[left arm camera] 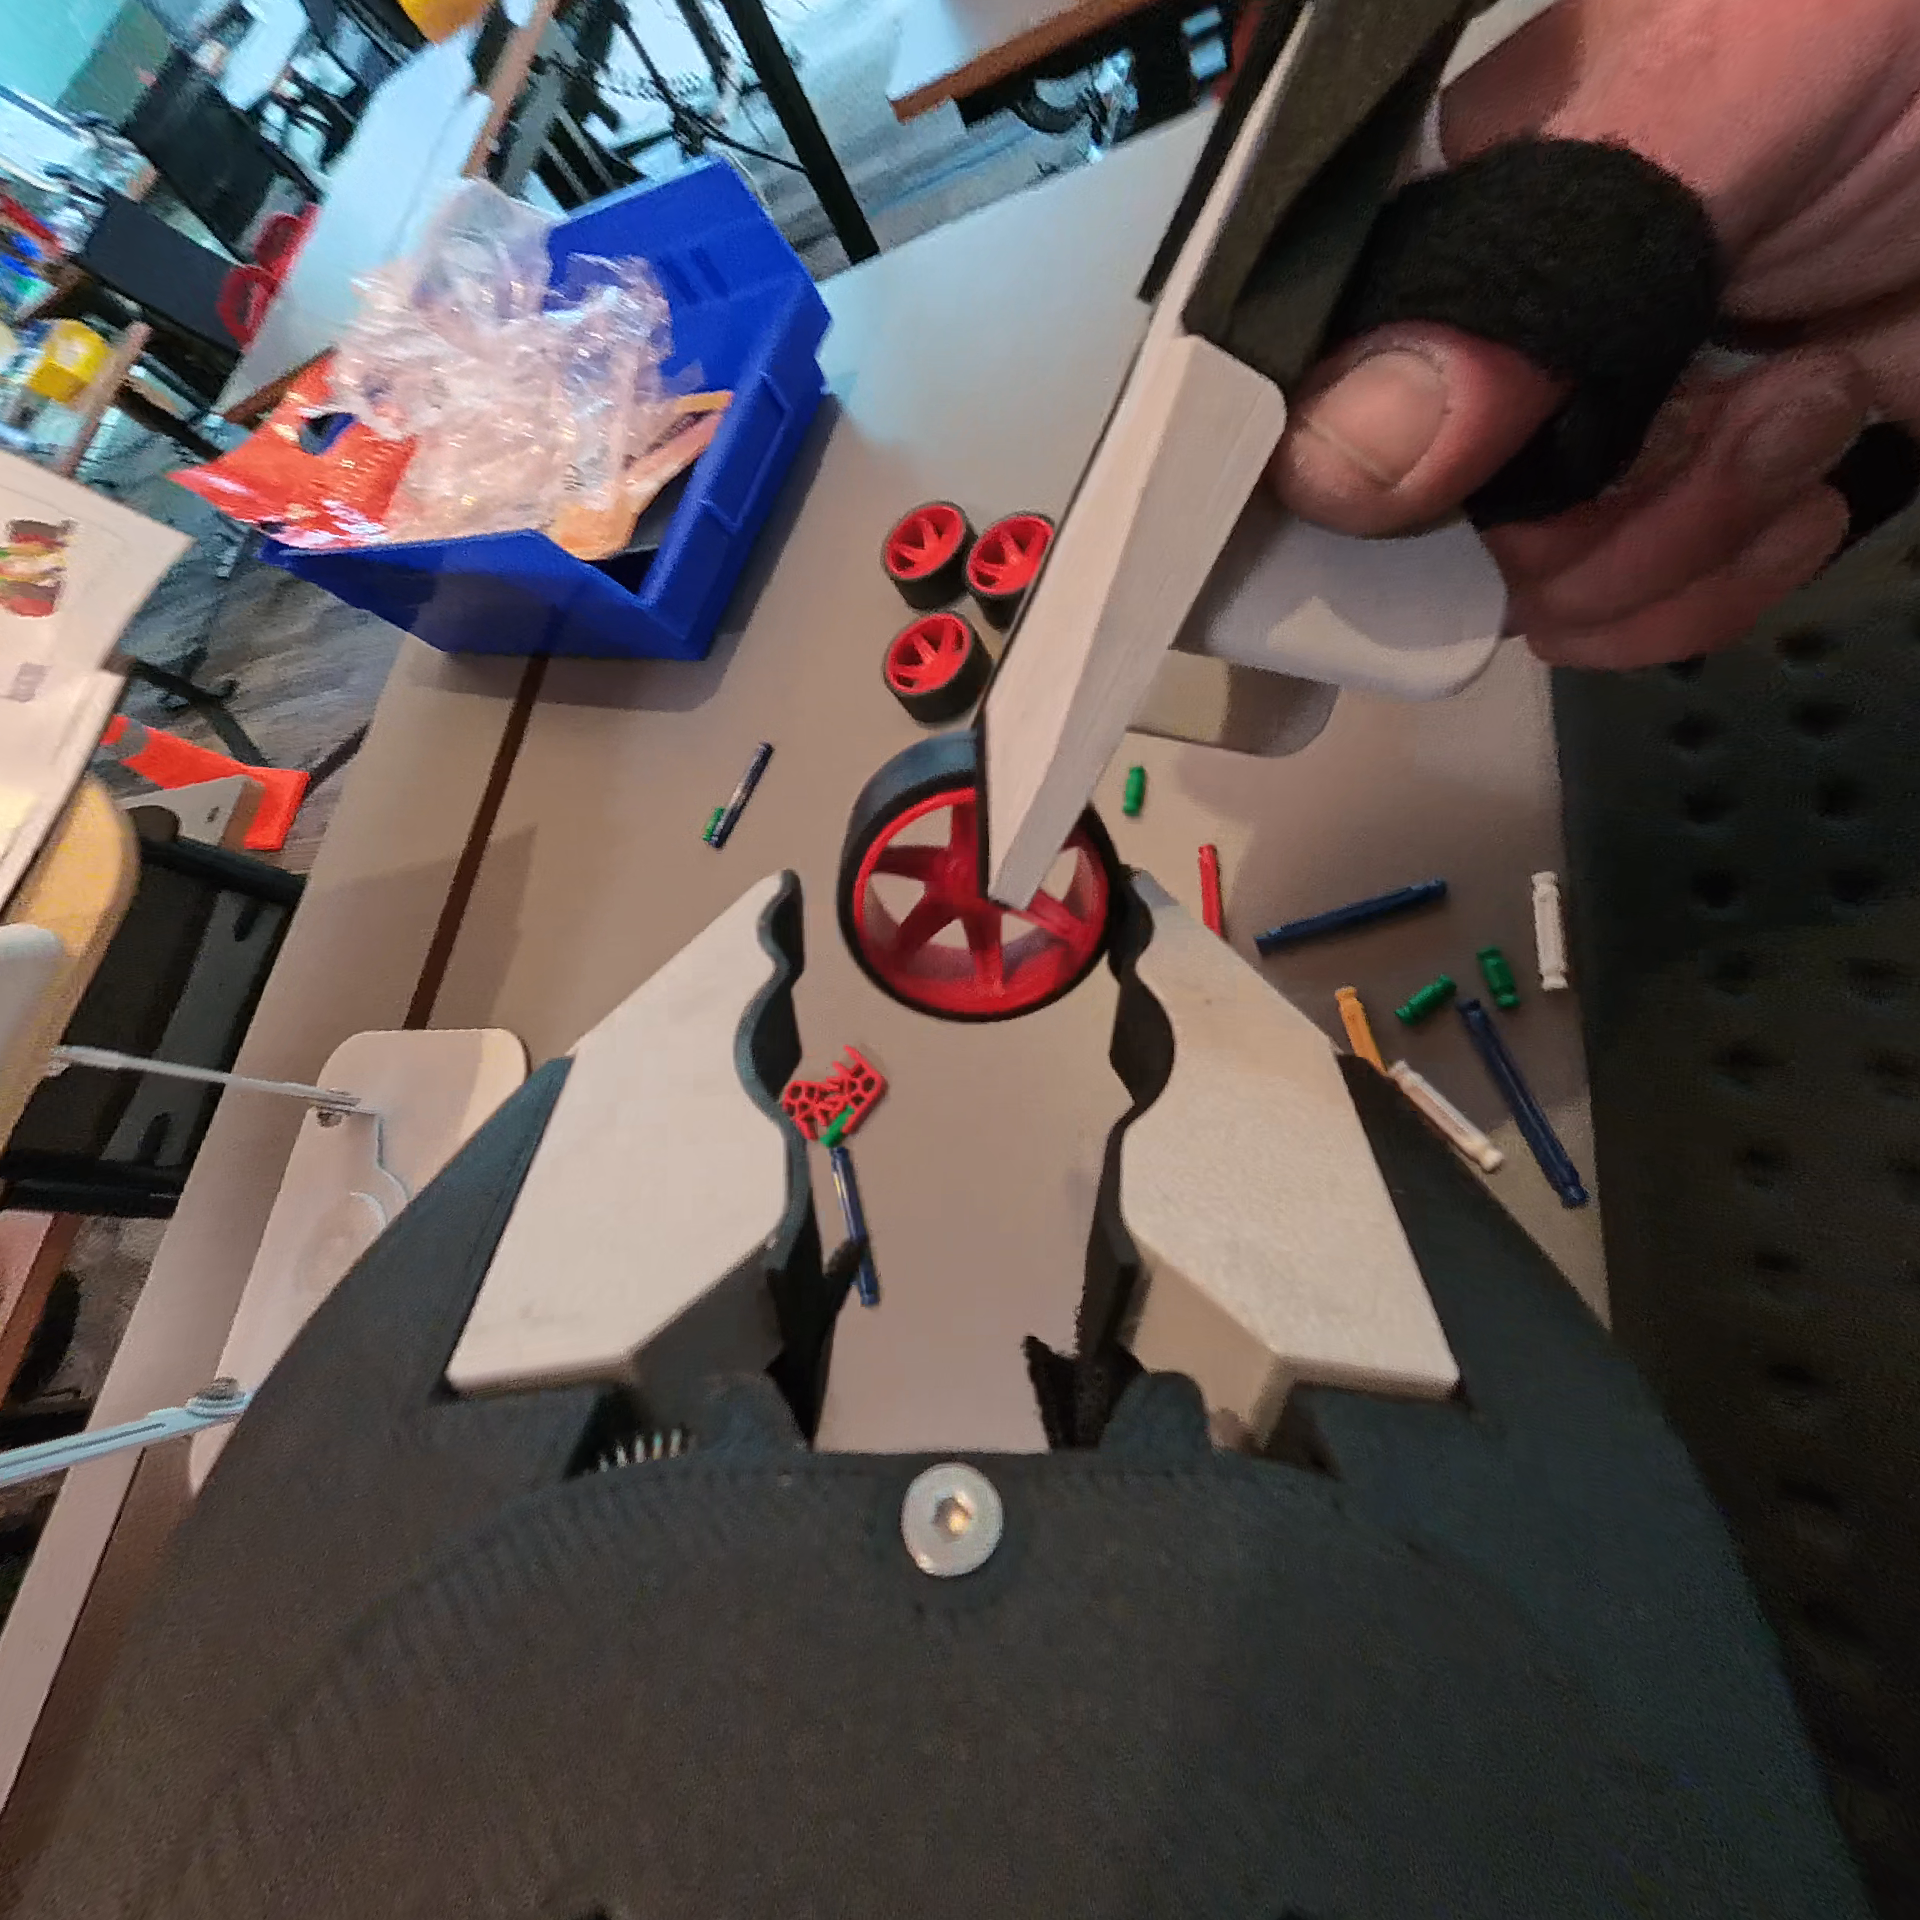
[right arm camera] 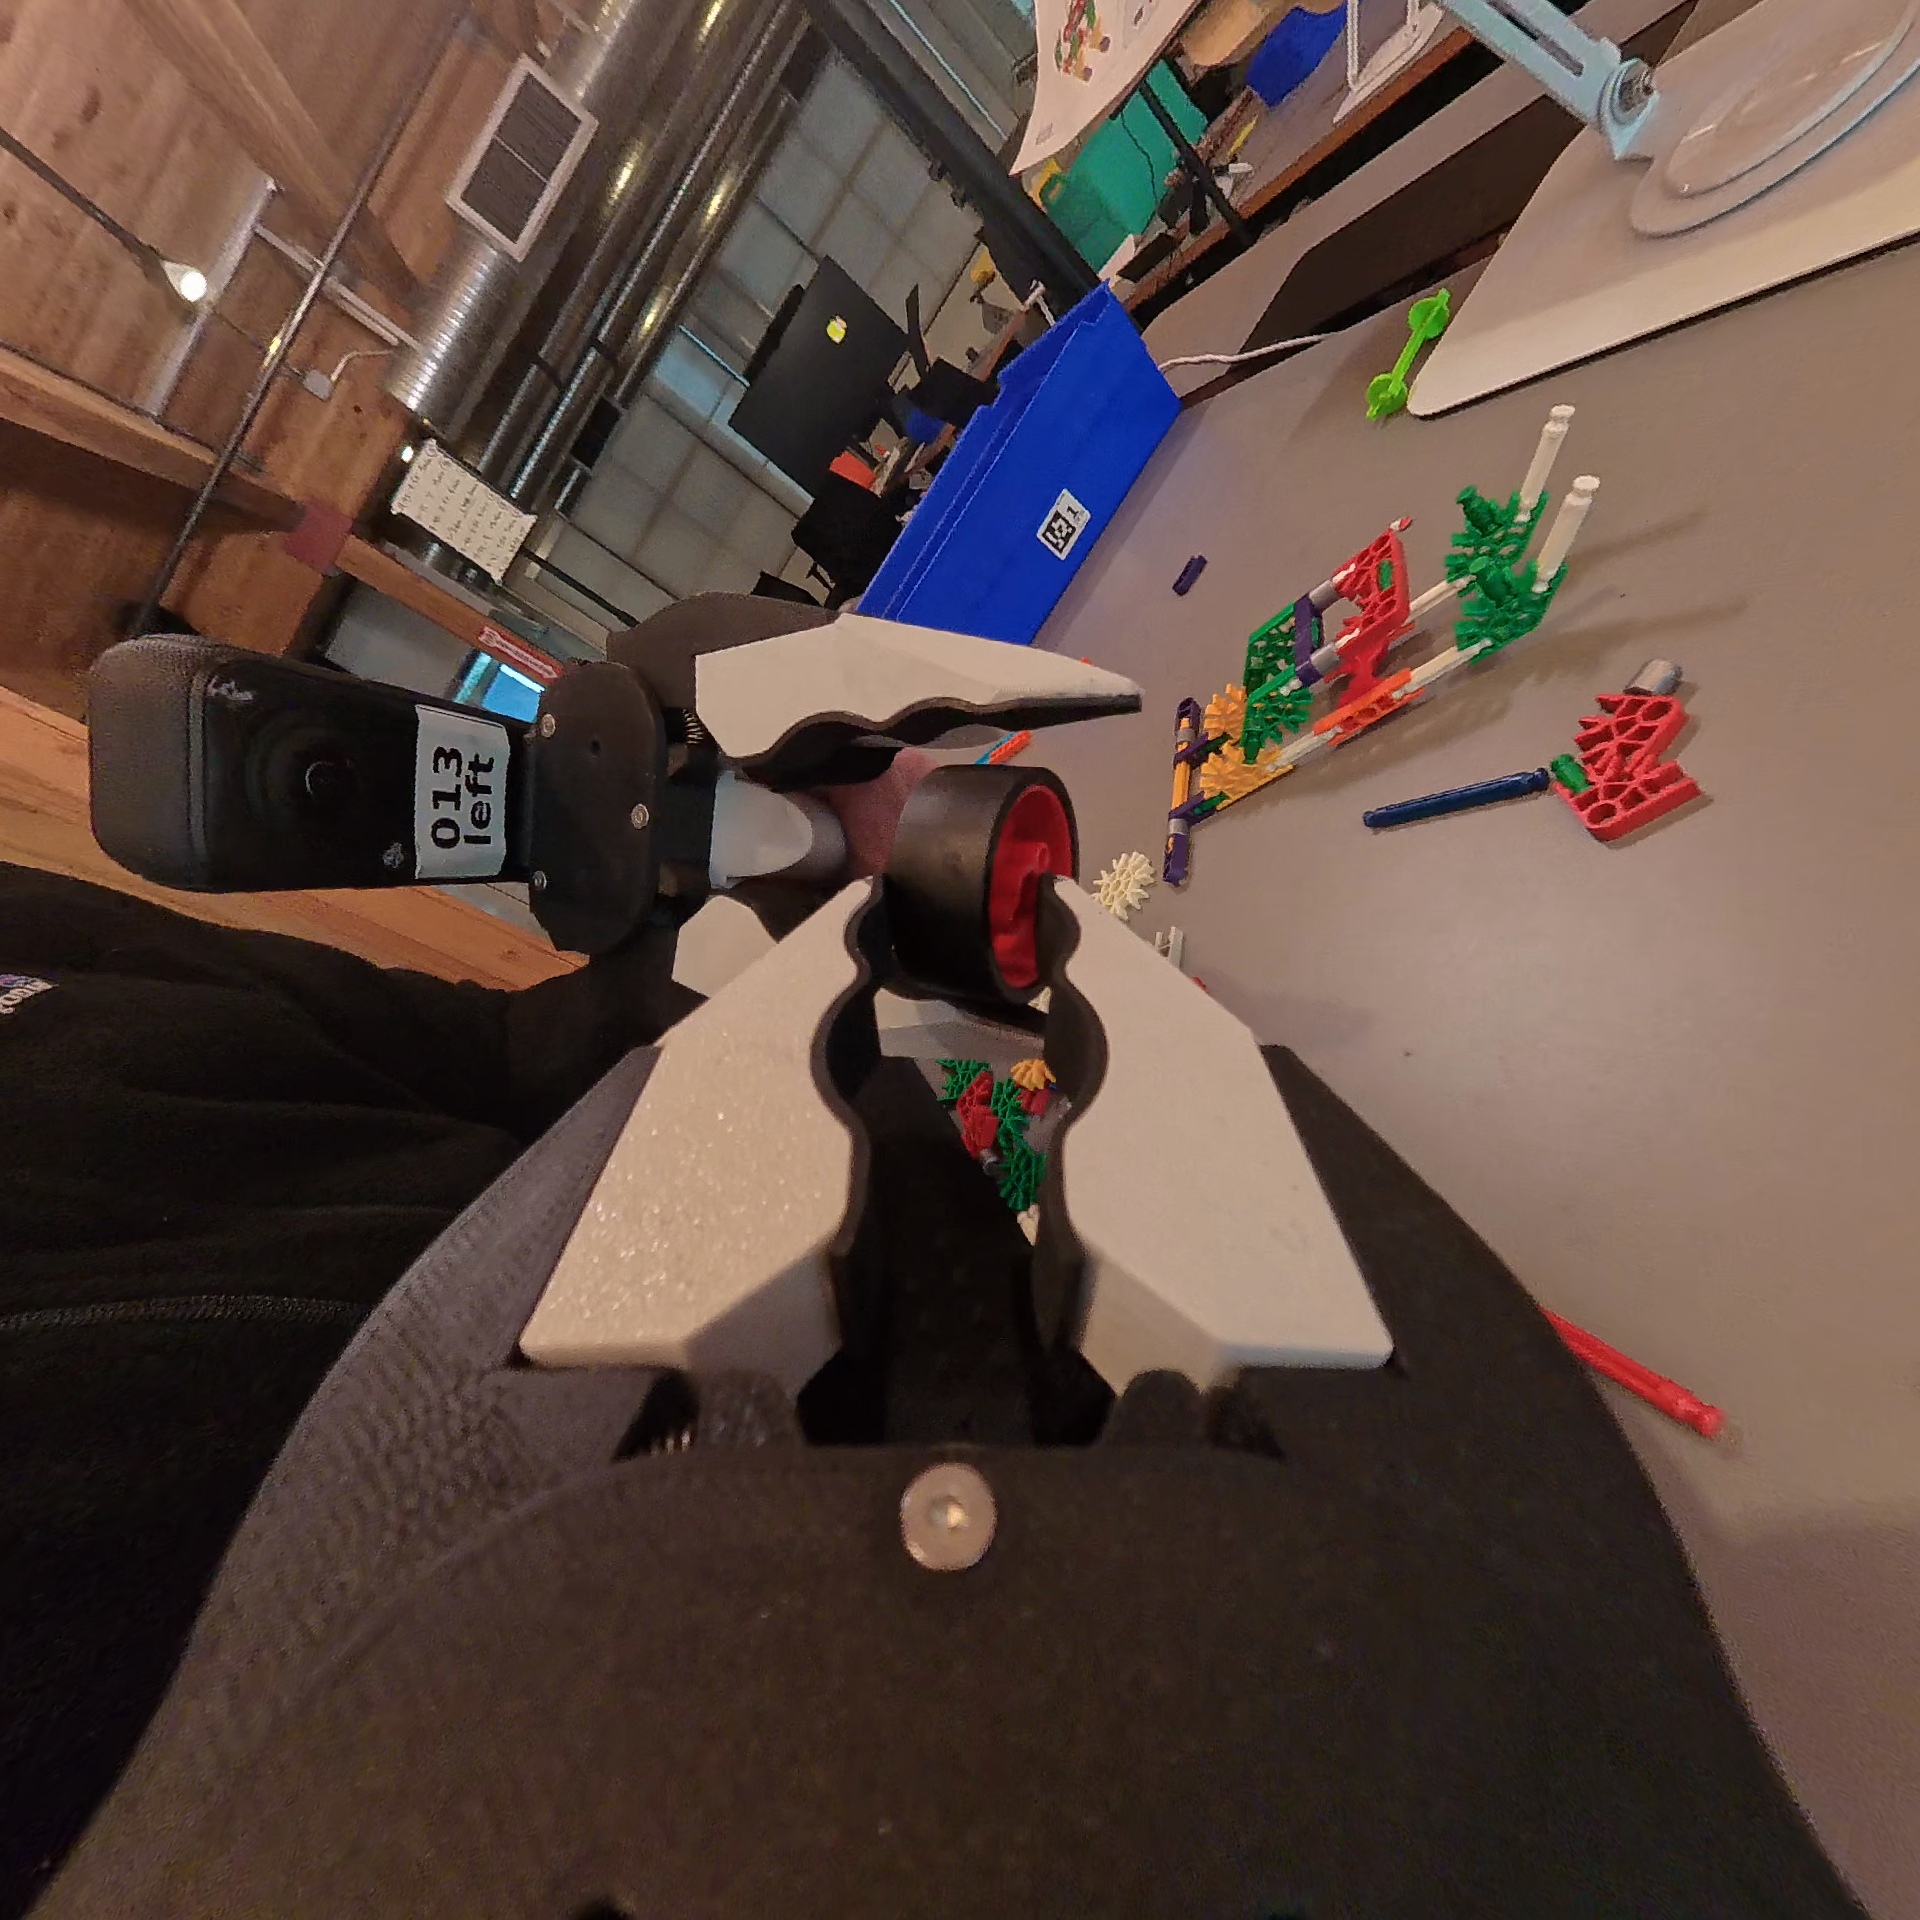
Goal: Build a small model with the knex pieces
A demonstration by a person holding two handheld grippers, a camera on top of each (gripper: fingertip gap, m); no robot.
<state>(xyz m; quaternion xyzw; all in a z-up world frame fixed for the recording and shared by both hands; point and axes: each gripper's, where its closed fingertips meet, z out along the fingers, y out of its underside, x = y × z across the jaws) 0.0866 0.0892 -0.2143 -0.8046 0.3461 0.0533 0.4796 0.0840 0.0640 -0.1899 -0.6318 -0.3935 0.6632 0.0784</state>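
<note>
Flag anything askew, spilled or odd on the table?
Nothing damaged. The large red wheel is clamped in the right tool, held tilted rather than flat. The left tool is open just below it. Small rods and green connectors lie scattered loose on the grey table. Crumpled plastic wrap overflows the blue bin.

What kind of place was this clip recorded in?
Probably a workshop or lab. A grey table is strewn with toy building rods and connectors, a blue parts bin sits at its edge, and bare metal ducts run along timber walls.
</note>
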